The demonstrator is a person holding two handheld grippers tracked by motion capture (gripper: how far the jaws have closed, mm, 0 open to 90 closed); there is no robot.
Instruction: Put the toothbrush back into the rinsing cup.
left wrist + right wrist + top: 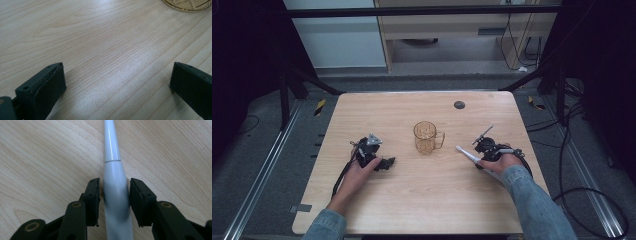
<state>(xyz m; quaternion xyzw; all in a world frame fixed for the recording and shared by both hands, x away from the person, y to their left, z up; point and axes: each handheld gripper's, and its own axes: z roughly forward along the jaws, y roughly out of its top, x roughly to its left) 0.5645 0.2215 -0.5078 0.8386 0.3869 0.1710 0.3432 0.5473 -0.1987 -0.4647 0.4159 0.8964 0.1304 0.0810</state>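
Observation:
A white electric toothbrush (464,152) lies flat on the wooden table (422,200), right of centre, its head toward an amber glass mug (427,137). My right gripper (478,159) straddles the handle. In the right gripper view the white toothbrush handle (111,150) runs between the jaws of the right gripper (114,182); the pads stand close on both sides, with a thin gap at the left pad. My left gripper (388,163) rests on the table left of the mug. It is open, and bare wood lies between the jaws of the left gripper (117,72).
The mug's base (187,5) shows at the top right of the left gripper view. A small dark round disc (459,105) sits near the table's far edge. Cables trail over the floor at the right. Bare wood lies in front of both hands.

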